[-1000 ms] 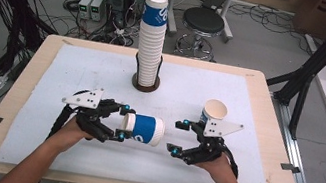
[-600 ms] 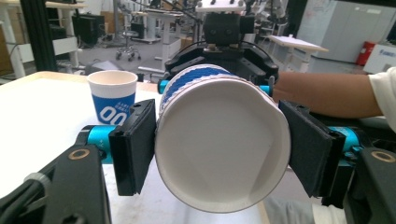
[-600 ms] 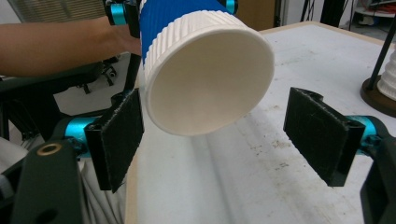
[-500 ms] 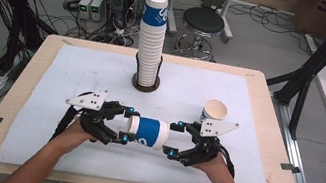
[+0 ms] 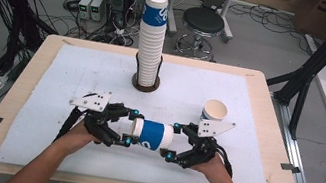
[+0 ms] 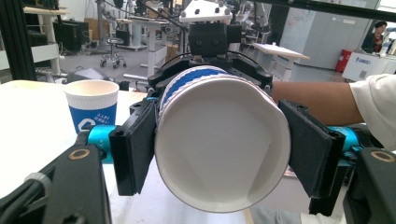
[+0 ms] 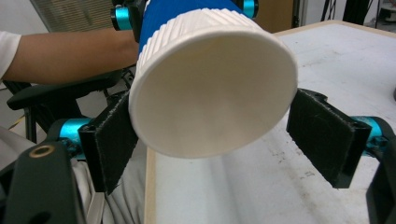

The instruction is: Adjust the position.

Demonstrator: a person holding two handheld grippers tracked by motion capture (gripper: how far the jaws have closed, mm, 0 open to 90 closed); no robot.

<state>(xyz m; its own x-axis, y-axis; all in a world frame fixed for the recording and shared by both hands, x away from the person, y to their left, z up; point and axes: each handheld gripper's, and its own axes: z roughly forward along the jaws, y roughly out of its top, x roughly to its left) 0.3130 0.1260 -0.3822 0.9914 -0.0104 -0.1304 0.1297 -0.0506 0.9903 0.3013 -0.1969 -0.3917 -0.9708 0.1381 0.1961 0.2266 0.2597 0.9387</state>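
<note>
The cup held sideways wore a blue ribbed sleeve over a white body, the upright cup near the table's right edge was white with a blue band and cream inside, and both sat over a white mat on pale wood.

Stacked cups' holder base hidden

We saw a wooden table covered almost edge to edge by a white mat. Near the far edge's middle, a dark round holder stood on the mat, bearing a tall stack of paper cups. A single paper cup stood upright toward the right edge.
</note>
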